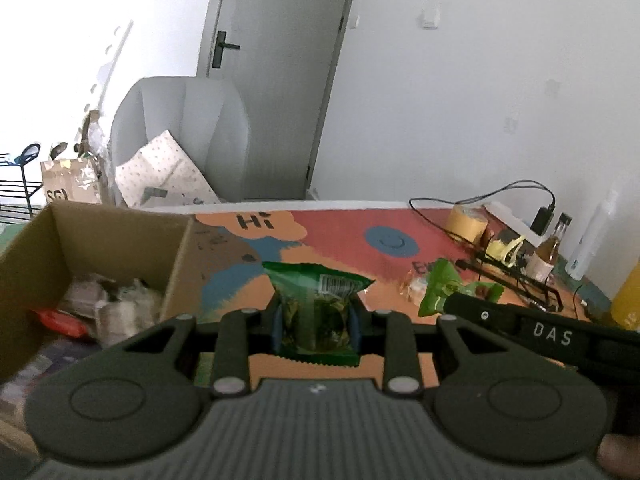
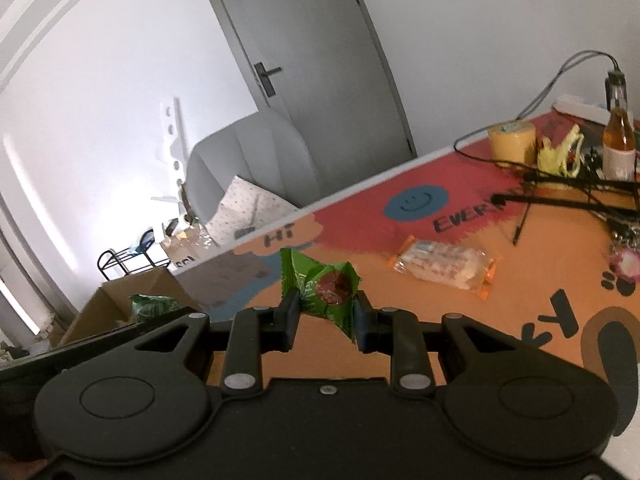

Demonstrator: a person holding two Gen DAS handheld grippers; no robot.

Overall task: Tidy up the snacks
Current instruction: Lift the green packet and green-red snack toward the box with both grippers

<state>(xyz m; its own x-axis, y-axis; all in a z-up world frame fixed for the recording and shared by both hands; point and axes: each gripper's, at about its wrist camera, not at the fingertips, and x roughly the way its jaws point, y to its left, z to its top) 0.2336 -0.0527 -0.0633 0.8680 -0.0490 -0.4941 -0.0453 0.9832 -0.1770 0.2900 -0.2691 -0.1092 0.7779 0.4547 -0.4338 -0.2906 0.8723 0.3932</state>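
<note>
A dark green packet (image 1: 316,312) is clamped in the left gripper (image 1: 314,330); a light green candy (image 2: 326,290), clamped in the right gripper (image 2: 327,318), is shown clearly only by the right wrist view.

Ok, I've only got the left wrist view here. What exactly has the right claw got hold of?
Observer: The right claw is shut on a light green wrapper with a red fruit picture on it.
Operator: Any snacks left out on that side?
Observer: One clear packet with orange ends lies flat on the mat, apart from the claw.
Operator: Anything beyond it that I can't see?
Observer: A pink trinket sits above a paw print at the right edge of the right wrist view.
</note>
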